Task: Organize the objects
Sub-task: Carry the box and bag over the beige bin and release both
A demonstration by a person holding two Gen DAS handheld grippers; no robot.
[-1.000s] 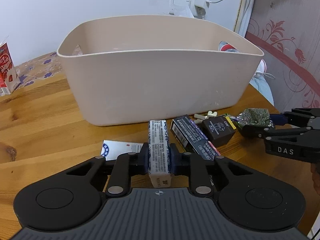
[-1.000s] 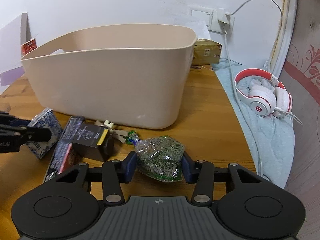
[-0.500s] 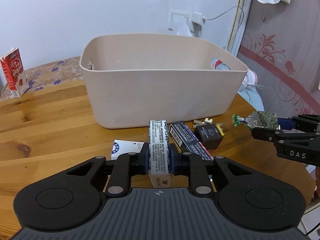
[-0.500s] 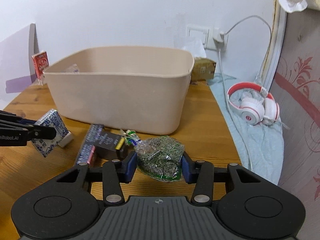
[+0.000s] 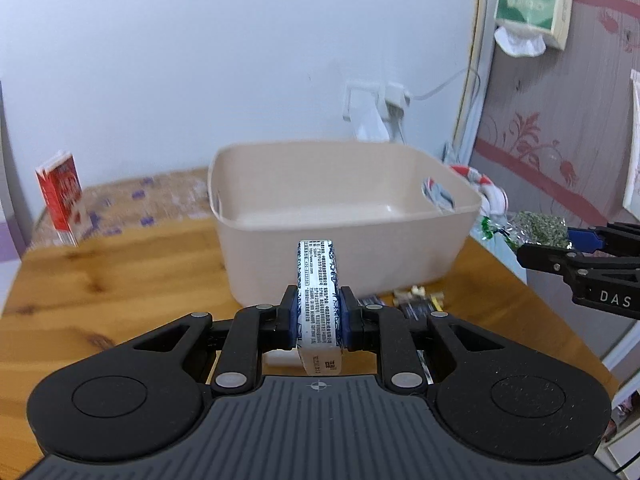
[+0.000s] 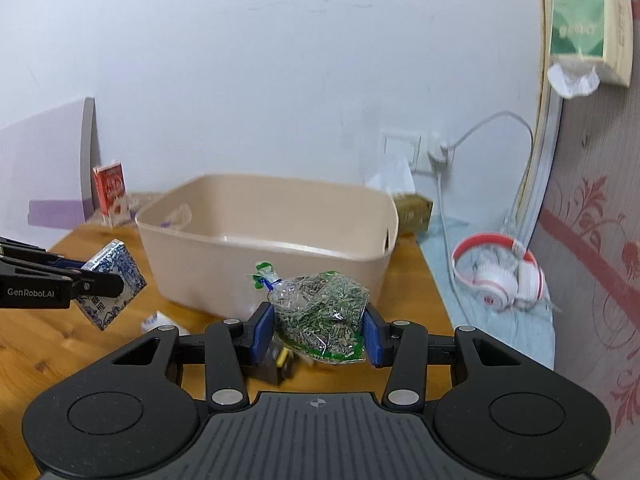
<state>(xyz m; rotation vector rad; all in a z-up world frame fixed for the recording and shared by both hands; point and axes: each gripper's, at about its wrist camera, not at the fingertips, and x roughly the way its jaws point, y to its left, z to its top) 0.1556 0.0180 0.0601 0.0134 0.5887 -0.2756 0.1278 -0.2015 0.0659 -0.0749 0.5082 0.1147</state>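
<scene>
Plain white wall (image 6: pixel 260 60), wall socket (image 6: pixel 401 148) with white cable, wooden table (image 5: pixel 100 280), floral-patterned panel (image 6: pixel 600 220) on the right

bin mouth: the bin (image 5: pixel 344 240) stands open on top, its floor bare where visible
near wall: its front rim stands ahead of both held loads
front strip: small boxes (image 5: pixel 416 306) crowd the table (image 5: pixel 120 280) at the bin's foot
left: bare wood, a red carton (image 5: pixel 60 198) far off
right: headphones (image 6: pixel 500 276) beside the table
</scene>
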